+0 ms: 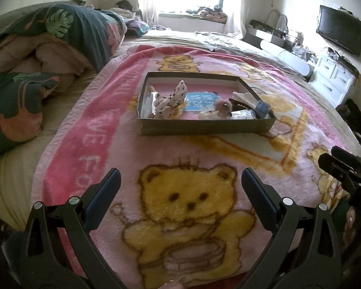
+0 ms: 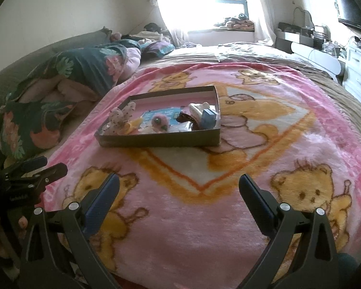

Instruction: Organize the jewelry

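A shallow dark cardboard box [image 1: 204, 126] sits on the pink bear blanket in the middle of the bed; it also shows in the right wrist view [image 2: 156, 141]. Inside lie a spotted fabric bow [image 1: 173, 98], a pink fuzzy hair piece [image 1: 222, 108], a dark hair clip [image 1: 240, 103], a small blue box [image 1: 262, 108] and a blue card [image 1: 199, 101]. My left gripper [image 1: 180, 180] is open and empty, well short of the box. My right gripper [image 2: 179, 185] is open and empty, also short of the box.
The pink blanket [image 1: 192, 149] covers the bed. A rolled dark floral quilt [image 1: 60, 36] lies at the left. White drawers [image 1: 332, 77] and a TV [image 1: 339, 32] stand at the right. The other gripper shows at the right edge of the left view [image 1: 344, 168].
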`<state>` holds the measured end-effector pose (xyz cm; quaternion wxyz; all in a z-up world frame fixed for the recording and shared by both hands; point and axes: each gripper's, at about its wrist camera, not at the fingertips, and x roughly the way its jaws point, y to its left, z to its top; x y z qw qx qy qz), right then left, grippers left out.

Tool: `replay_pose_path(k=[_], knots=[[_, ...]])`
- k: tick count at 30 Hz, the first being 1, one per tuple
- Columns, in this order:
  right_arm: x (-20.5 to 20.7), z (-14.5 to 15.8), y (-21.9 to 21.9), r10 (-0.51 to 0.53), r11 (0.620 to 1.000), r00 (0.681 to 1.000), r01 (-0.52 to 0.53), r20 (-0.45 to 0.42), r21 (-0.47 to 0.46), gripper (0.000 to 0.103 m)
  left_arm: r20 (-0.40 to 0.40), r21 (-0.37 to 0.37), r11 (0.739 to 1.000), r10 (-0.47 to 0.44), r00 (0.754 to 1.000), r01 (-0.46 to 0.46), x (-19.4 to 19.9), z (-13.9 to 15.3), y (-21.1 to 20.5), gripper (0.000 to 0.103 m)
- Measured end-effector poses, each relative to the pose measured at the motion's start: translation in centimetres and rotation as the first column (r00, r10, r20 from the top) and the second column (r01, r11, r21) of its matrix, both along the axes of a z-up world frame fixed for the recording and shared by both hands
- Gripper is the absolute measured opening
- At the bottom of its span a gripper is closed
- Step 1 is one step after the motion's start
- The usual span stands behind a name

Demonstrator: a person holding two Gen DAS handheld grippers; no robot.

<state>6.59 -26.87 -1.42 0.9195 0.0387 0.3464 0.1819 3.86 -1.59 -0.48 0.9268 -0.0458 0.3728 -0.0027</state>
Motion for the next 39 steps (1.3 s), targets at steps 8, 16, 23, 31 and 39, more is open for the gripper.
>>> replay_pose_path(k=[8,16,23,31,39], knots=[[-0.09,0.02,-0.06,0.003,1.000,1.000,-0.003,0.002,-0.004,0.099,0.001,0.001,1.000,-0.001,1.000,0.001,0.01,-0.01,0.01,0.094],[-0.12,0.07,-0.04,0.003,1.000,1.000,-0.003,0.006,-0.005,0.099,-0.002,0.001,1.000,0.000,1.000,0.000,-0.03,0.00,0.07,0.094],[-0.25,0.18,0.17,0.004,1.000,1.000,-0.004,0.009,-0.009,0.099,-0.003,0.001,1.000,0.000,1.000,0.000,-0.01,0.01,0.08,0.094],[-0.26,0.18,0.13,0.005,1.000,1.000,-0.005,0.009,-0.009,0.099,-0.002,0.001,1.000,-0.001,1.000,0.001,-0.01,0.02,0.06,0.094],[-0.33,0.21,0.17,0.002,1.000,1.000,-0.001,0.012,-0.010,0.099,-0.002,0.000,1.000,0.001,1.000,-0.001,-0.12,-0.01,0.31,0.094]])
